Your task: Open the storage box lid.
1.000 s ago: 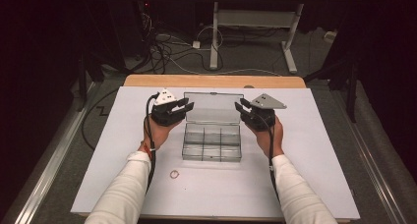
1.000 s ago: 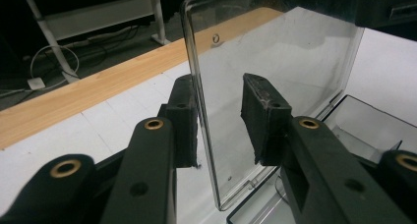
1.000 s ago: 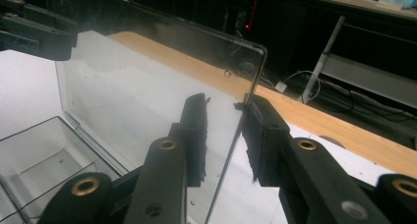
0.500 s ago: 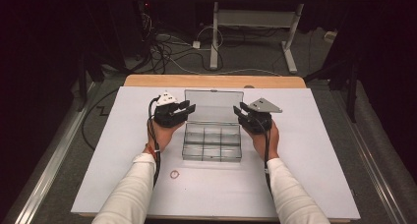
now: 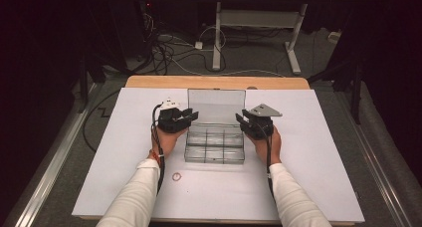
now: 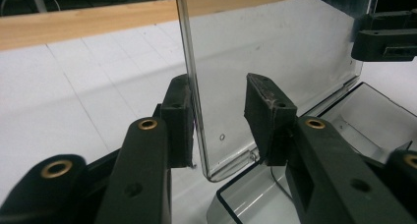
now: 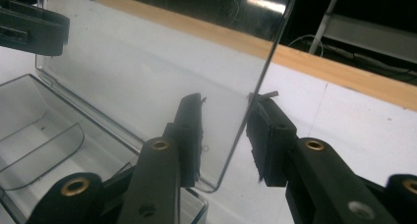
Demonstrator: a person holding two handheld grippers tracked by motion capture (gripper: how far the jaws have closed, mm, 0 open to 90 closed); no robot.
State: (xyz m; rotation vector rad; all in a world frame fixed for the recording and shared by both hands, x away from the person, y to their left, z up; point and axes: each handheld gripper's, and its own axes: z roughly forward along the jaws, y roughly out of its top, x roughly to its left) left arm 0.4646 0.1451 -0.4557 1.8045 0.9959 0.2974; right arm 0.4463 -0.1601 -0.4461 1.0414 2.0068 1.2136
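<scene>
Lid [image 5: 216,105] of the clear box [image 5: 215,146] stands upright at 12 o'clock of the desk [image 5: 308,177]. Left hand-held gripper [image 5: 191,115] and right hand-held gripper [image 5: 240,120] straddle its side edges, apparently released, not clamped; closing remains.

The upright clear plastic lid [image 5: 217,106] walls off my path behind the transparent compartment box [image 5: 215,146]; bare white table [image 5: 318,137] lies open either side, a small red ring [image 5: 176,176] near my left sleeve.

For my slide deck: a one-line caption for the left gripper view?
Left claw, open, straddles the upright clear lid edge of the compartment box.
</scene>
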